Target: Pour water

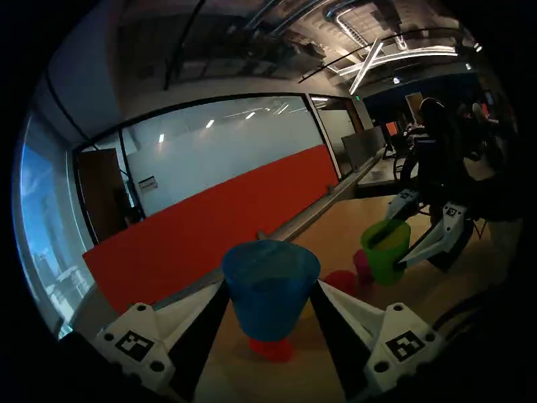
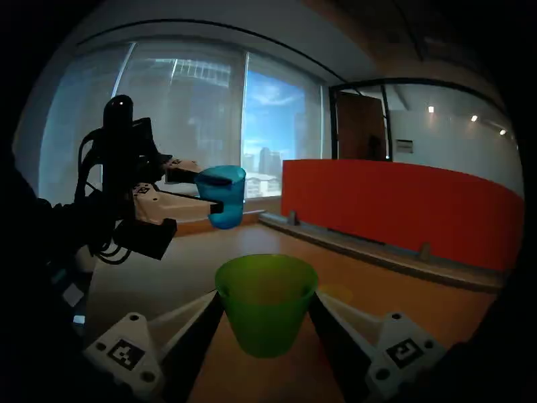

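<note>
The wooden tabletop (image 2: 403, 302) ran up to a red partition (image 2: 403, 201) along its far edge. Above it, the left gripper (image 1: 270, 295) had its fingers closed on the one blue cup (image 1: 270, 269), and the right gripper (image 2: 266, 302) had its fingers closed on the one green cup (image 2: 266, 322). Both cups were held level, lifted off the tabletop and well apart, probably so that nothing spilled before one was brought over the other. Whether either held water could not be told. On the tabletop stood what looked like two red cups (image 1: 341, 281) and one pink cup (image 1: 362, 263).
</note>
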Demonstrator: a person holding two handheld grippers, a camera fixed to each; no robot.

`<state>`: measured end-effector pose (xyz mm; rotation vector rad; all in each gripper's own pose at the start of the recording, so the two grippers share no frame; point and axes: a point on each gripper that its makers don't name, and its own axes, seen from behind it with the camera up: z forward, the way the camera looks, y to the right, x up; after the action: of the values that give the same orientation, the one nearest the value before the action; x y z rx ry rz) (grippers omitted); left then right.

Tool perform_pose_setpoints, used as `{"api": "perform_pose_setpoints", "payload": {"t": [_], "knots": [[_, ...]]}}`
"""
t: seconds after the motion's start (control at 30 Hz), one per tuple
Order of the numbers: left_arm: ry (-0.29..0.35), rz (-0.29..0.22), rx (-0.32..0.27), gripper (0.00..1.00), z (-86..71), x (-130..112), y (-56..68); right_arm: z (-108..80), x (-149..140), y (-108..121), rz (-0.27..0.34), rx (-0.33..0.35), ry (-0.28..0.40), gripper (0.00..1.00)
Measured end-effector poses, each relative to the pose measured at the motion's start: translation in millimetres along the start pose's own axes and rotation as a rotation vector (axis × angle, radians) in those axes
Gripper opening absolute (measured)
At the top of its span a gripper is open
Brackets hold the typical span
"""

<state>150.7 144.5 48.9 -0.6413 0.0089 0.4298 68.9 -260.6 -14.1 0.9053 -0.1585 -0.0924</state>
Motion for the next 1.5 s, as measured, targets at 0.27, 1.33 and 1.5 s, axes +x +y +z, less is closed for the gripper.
{"api": "perform_pose_setpoints", "payload": {"t": [0.27, 1.33, 1.5], "knots": [[0.013, 0.091, 0.012, 0.83, 0.4, 13, 1.7, 9.8, -2, -6, -0.001, 0.020, 0.003, 0.88], [0.065, 0.374, 0.077, 0.83, -9.1, 59, 2.1, 38.1, -8, -31, -0.021, 0.085, 0.005, 0.88], [0.068, 0.398, 0.081, 0.83, -8.4, 61, 2.3, 42.6, -6, -36, -0.020, 0.101, 0.008, 0.88]]}}
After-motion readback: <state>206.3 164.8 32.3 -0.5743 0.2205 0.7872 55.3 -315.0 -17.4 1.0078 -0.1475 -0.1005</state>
